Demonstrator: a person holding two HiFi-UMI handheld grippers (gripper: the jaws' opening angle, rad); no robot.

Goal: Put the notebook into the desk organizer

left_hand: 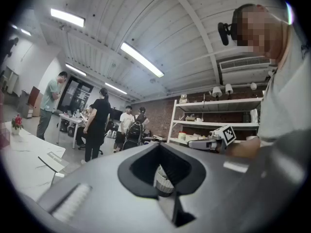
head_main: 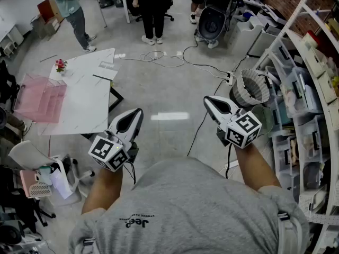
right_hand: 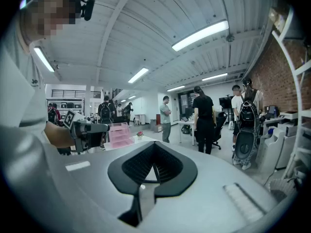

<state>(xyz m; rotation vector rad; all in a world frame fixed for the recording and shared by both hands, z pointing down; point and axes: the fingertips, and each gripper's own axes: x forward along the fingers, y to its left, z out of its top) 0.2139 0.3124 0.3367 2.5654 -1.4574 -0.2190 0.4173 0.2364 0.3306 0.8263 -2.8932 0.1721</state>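
Two-handed start with left gripper (head_main: 136, 114) and right gripper (head_main: 209, 102) closed empty: pinch thin, probably light notebook (head_main: 105, 71), far left, by its edge.

Our head cam looks steeply down over the shoulders: floor, worktop (head_main: 85, 99) left, shelving (head_main: 312, 89) right. Cams on left gripper (head_main: 136, 114) & right gripper (head_main: 209, 102) face outward, tilted up; both share the standing people (right_hand: 204, 118), each catching the other gripper.

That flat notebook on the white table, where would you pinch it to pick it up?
Likely by the thin edge nearest the table's rim, coming in low from the open-floor side. The notebook lies flat near that side of the white table, which leaves little else to pinch.
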